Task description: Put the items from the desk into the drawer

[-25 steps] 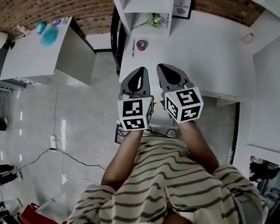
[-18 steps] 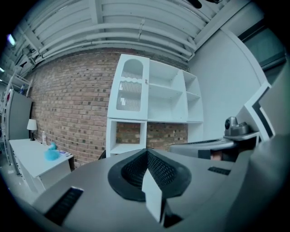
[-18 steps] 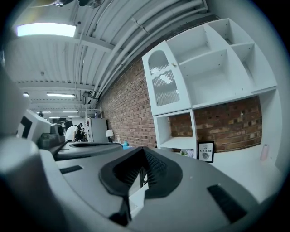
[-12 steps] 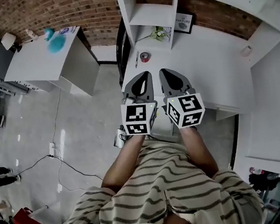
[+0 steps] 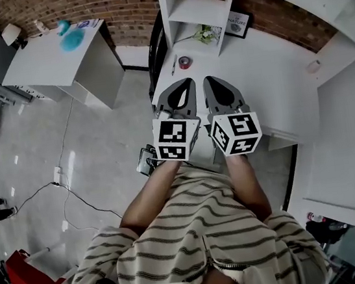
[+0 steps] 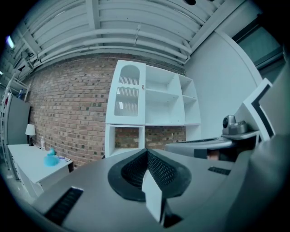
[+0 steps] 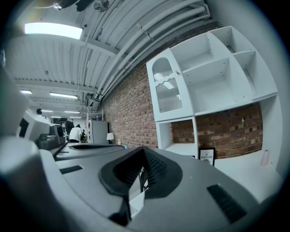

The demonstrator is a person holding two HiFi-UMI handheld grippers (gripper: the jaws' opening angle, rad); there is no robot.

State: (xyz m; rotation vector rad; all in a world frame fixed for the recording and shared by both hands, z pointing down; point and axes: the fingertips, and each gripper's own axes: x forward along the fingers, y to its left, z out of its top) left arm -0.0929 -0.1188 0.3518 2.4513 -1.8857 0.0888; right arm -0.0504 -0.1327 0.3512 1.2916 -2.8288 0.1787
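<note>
small red roll (image 5: 184,61) on white desk (image 5: 274,85), slim pen (image 5: 172,66) just beside

left gripper (image 5: 185,86), right gripper (image 5: 211,83) beside it, over white desk (image 5: 274,82), small roll (image 5: 184,61) ahead, perhaps tape

Bare desk (image 5: 273,75) spreads rightward; shelf unit (image 5: 199,9) stands at its back.

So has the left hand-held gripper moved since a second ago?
Yes. In the head view the left hand-held gripper has edged toward the small red roll on the white desk; the gap between them is smaller.
</note>
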